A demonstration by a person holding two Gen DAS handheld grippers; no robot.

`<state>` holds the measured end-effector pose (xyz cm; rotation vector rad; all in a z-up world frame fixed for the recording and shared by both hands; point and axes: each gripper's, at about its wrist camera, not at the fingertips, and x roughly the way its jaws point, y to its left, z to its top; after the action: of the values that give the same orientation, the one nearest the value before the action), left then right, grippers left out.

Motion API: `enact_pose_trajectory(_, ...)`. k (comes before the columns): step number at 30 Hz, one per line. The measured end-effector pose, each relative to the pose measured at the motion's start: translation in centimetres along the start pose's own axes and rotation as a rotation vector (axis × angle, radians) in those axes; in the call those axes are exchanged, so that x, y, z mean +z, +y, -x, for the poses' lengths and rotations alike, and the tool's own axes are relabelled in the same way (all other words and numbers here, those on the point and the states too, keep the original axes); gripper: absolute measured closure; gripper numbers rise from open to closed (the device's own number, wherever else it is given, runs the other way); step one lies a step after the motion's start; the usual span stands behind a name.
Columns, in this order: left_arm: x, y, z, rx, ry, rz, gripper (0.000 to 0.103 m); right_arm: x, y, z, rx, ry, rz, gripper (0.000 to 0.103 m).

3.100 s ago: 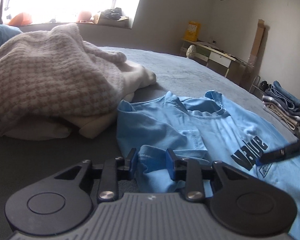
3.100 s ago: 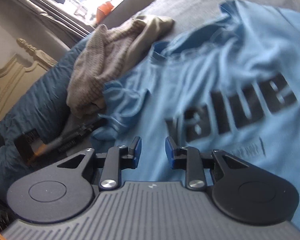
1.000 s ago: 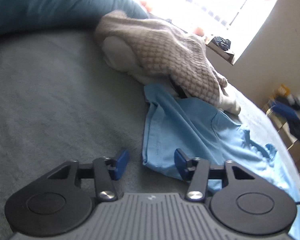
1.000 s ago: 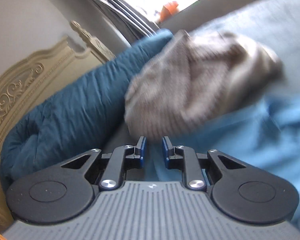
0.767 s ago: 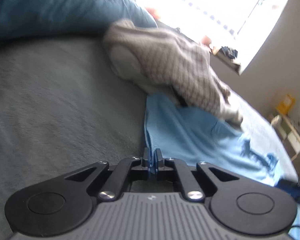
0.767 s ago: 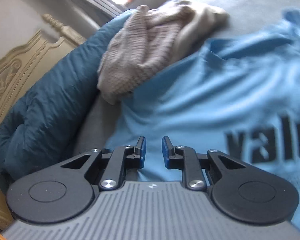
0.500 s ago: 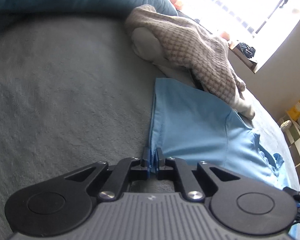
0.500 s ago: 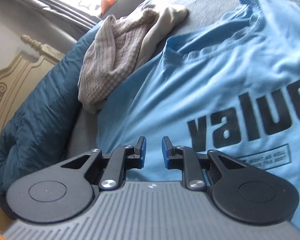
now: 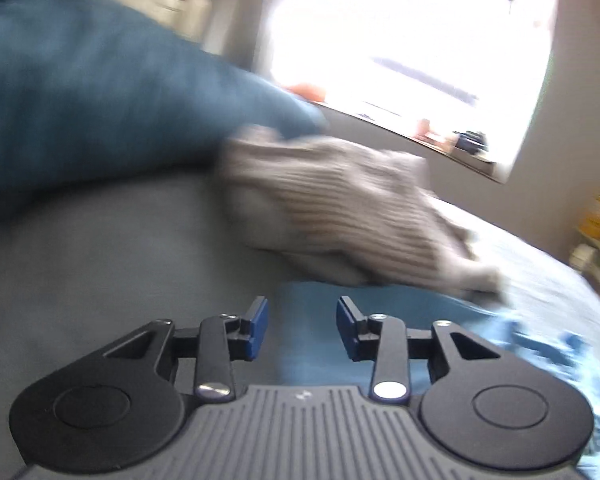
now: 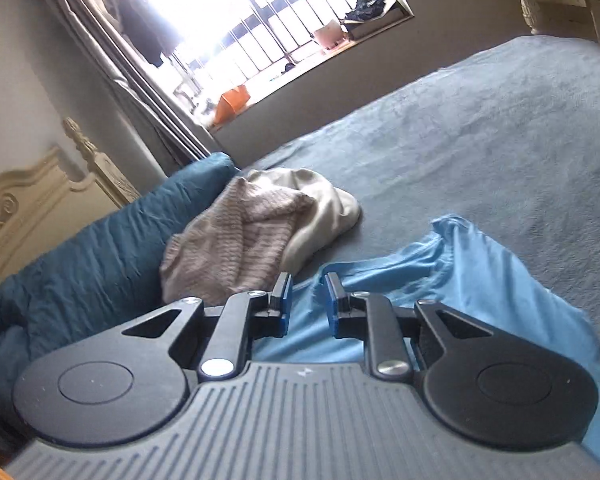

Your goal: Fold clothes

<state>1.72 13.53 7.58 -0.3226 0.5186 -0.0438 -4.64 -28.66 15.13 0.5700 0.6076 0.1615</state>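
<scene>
Both our left gripper (image 9: pixel 302 328) and right gripper (image 10: pixel 305 305) stand spread, holding nothing. The shirt (image 10: pixel 480 280), just beside the sweater (image 10: pixel 240 236), looks light and limp; we judge pinching a hem edge best.

Both wrist views low over bed (image 10: pixel 480 128), facing window; share knit sweater (image 9: pixel 340 216).

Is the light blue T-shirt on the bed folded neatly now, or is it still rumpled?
Rumpled, not neatly folded. In the right wrist view the light blue T-shirt lies bunched and wrinkled on the bed, with uneven edges.
</scene>
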Motion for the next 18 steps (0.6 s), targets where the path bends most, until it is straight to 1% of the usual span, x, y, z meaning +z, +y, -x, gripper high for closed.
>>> enact_pose_trajectory(2, 0.1, -2.4, -2.1, -0.107, 0.042, 0.013, 0.062, -0.2, -1.2, -2.3, -0.03, 0.064, -0.011, 0.086)
enact_pose_trajectory(3, 0.1, -3.8, -3.1, -0.152, 0.061, 0.003, 0.062, -0.4, -1.8, -3.6, -0.048, 0.098, -0.017, 0.086)
enact_pose_trajectory(6, -0.2, -7.6, -6.5, -0.214, 0.091, -0.081, 0.063, -1.0, -3.2, -8.0, -0.099, 0.153, 0.001, 0.086)
enact_pose_trajectory(8, -0.7, -9.6, -8.8, -0.236, 0.11, -0.125, 0.063, -1.1, -3.9, -11.0, -0.101, 0.173, -0.005, 0.086)
enact_pose_trajectory(9, -0.8, -10.4, -9.9, -0.235, 0.121, -0.143, 0.063, -1.2, -4.0, -12.4, -0.102, 0.177, -0.009, 0.086)
enact_pose_trajectory(11, -1.8, -11.6, -10.9, -0.222, 0.13, -0.173, 0.064, -1.1, -3.7, -15.6, -0.094, 0.206, 0.013, 0.086)
enact_pose_trajectory(14, -2.7, -12.2, -13.3, -0.158, 0.125, -0.18, 0.064, -1.0, -2.5, -20.1, -0.09, 0.25, 0.095, 0.086)
enact_pose_trajectory(16, -3.3, -12.6, -14.8, -0.113, 0.126, -0.184, 0.064, -1.3, -2.0, -23.2, -0.126, 0.293, 0.141, 0.086)
enact_pose_trajectory(17, -3.7, -12.6, -15.5, -0.09, 0.131, -0.186, 0.067, -1.5, -2.3, -24.7, -0.148, 0.311, 0.155, 0.086)
enact_pose_trajectory(18, -4.0, -12.6, -15.9, -0.077, 0.129, -0.188, 0.067, -1.7, -2.5, -26.2, -0.171, 0.328, 0.169, 0.086)
